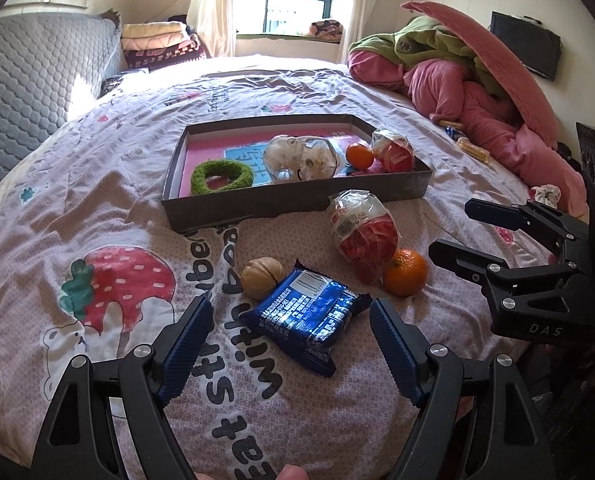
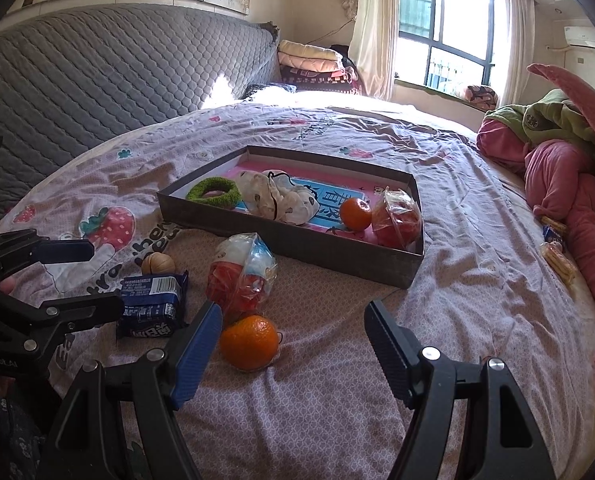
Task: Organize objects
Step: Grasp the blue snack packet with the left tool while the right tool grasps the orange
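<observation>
Both tongs are wide open and empty: left tongs (image 1: pixel 291 340) straddle the blue snack pack (image 1: pixel 311 322), just before the box tray (image 1: pixel 297 200). Slippery wrapper on soft bedsheet (image 1: pixel 337 420) could squirt out; right tongs (image 2: pixel 293 340) might roll the orange (image 2: pixel 249 342).

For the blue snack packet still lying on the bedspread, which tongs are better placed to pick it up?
Left. The left tongs are open with the blue snack packet between their fingers; the right tongs are open nearer the orange.

left gripper (image 1: pixel 291 316): black frame, blue ribbed pads, silver screws | right gripper (image 2: pixel 293 320): same build, "DAS" lettering | bare fingertip (image 1: pixel 291 473) near edge
</observation>
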### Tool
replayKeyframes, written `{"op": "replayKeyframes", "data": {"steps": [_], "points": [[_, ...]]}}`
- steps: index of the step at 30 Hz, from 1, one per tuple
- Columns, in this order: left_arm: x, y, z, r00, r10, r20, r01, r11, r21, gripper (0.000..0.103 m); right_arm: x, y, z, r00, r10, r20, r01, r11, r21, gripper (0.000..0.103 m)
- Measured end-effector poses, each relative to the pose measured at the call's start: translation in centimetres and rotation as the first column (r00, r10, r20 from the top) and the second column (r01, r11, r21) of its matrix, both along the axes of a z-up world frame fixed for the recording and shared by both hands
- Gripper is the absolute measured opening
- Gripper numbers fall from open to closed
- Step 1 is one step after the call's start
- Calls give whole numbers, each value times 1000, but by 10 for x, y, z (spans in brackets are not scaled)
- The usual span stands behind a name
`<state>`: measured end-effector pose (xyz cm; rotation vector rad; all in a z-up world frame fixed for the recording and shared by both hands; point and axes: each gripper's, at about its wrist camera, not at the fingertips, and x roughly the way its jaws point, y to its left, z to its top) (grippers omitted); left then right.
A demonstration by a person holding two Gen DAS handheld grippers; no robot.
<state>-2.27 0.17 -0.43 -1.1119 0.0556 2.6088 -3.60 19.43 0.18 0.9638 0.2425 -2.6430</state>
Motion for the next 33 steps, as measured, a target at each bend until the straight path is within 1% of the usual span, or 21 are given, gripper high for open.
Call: {"op": "replayKeyframes", "data": {"steps": [7,11,15,21,33], "points": [[-4,-1,-11,999,-40,29,39,999,14,82,-2,-1,-5,1000,7,22,-7,1000,7,73],[-8,-4,-17,997,-56,44,55,998,38,82,-2,-1,-6,1000,7,29,-7,1000,7,73],[-15,-7,-23,996,-61,65,57,996,67,82,-3,-3,-9,999,12,41,-12,1000,8,73],[-23,-8,-31,994,-67,91,59,994,88,82,-6,-6,-15,998,19,65,-20,1000,18,73],[-34,3,-43,990,-90,108,82,994,77,82,-14,-9,-26,995,14,95,-17,999,27,73]]}}
